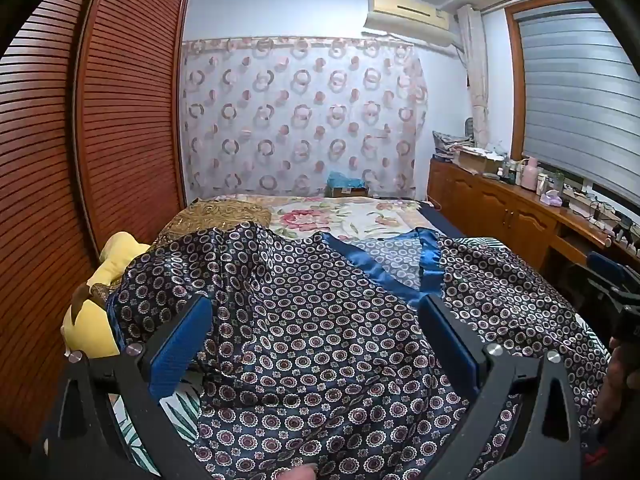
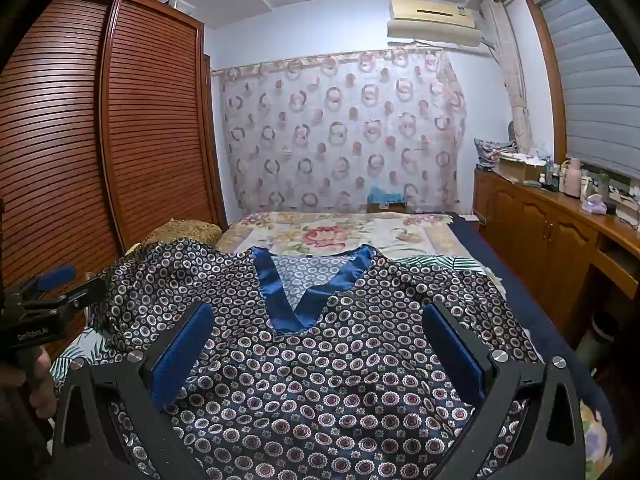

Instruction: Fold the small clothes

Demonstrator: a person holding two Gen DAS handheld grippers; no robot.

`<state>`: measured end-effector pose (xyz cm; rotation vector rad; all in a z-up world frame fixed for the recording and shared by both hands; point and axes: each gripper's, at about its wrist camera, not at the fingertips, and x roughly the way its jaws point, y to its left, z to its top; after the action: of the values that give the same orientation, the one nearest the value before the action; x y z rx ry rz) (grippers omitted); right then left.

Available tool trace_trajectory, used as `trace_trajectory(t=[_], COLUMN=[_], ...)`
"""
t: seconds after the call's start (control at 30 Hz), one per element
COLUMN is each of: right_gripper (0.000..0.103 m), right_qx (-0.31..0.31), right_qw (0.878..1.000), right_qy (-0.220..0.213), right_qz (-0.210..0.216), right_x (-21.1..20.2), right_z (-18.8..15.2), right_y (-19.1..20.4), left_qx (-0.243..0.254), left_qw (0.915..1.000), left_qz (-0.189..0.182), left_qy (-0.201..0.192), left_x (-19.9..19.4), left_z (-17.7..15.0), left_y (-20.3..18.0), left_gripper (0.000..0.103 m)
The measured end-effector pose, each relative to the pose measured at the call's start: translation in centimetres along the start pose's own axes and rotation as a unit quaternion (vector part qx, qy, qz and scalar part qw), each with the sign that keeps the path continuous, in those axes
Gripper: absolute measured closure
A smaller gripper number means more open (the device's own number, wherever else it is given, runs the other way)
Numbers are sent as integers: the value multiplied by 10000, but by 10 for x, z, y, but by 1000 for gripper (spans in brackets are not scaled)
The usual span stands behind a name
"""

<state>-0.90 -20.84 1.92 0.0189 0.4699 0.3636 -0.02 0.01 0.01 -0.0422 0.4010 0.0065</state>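
Satin, dark navy and printed all over with small ringed medallions, the top (image 2: 320,380) lies spread face-up across the bed (image 2: 340,236), its bright blue V-neck trim (image 2: 298,312) pointing toward the cameras and its left sleeve rumpled against a gold cushion (image 1: 216,214). Louvred wooden wardrobe doors (image 1: 100,120) line one side of the room; a circle-patterned curtain (image 2: 344,128) covers the far wall beneath a wall air conditioner (image 2: 432,20), and a cluttered wooden bench (image 2: 560,208) runs under the blinds. A yellow plush toy (image 1: 96,312) sits at the mattress edge. The left tongs (image 1: 316,320) hover over the garment's left half, blue pads spread fully wide, gripping nothing. The right tongs (image 2: 318,332) hang just below the neckline, likewise wide open and empty. Seen from the right wrist, the other tool's black body carries white lettering that looks like "GenRobot.AI" (image 2: 32,336), though it is small and partly hard to read.
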Motion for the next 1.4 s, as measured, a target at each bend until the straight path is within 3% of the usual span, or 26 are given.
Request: trace_trajectory(t=[1.4], right_gripper=[0], right_qx=[-26], right_qw=[10000], right_qy=[17], right_qz=[-39], right_x=[0], right_z=[-1], right_y=[-1], left_qx=[53], left_qw=[9999], left_qz=[17], left_qy=[-88], left_x=[-7], left_z=[3], left_y=[3], left_gripper=[0])
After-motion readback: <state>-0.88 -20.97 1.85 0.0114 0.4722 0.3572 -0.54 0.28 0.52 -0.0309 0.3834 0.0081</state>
